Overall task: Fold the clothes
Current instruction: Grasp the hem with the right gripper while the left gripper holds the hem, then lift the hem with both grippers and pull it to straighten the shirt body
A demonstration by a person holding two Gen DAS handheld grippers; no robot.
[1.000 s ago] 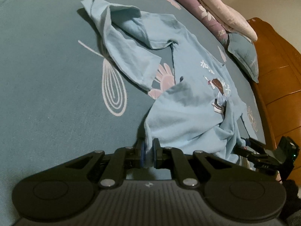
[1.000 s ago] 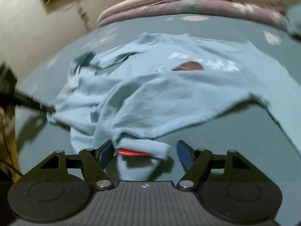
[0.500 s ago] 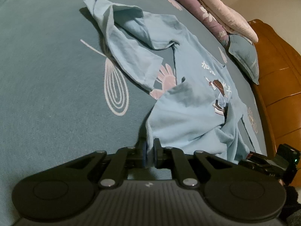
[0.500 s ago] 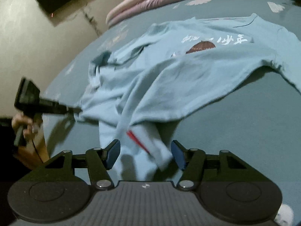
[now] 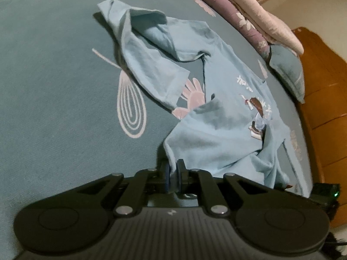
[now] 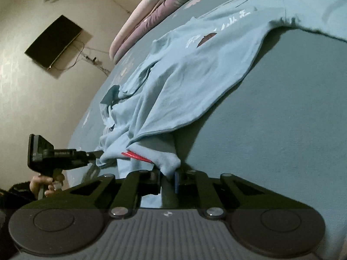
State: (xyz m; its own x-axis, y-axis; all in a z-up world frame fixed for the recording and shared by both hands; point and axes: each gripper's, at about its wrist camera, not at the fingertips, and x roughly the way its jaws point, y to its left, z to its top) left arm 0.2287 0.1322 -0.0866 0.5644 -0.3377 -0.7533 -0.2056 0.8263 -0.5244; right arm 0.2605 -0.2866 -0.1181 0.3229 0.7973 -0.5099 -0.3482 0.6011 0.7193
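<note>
Left gripper (image 5: 172,174): pads hide pinched shirt (image 5: 216,134) edge; fabric between them barely visible. Right gripper (image 6: 168,178): jaws closing on shirt fold, pad contact masked by cloth and shadow. Red tag (image 6: 136,156) ahead of right gripper half tucked under fold, text unreadable. Shirt print (image 5: 258,117) partly buried in crease. Far sleeve cut by right view's edge. Hand (image 6: 46,184) left of right gripper mostly behind left gripper's body. Headboard (image 5: 325,108) cropped at frame edge.
</note>
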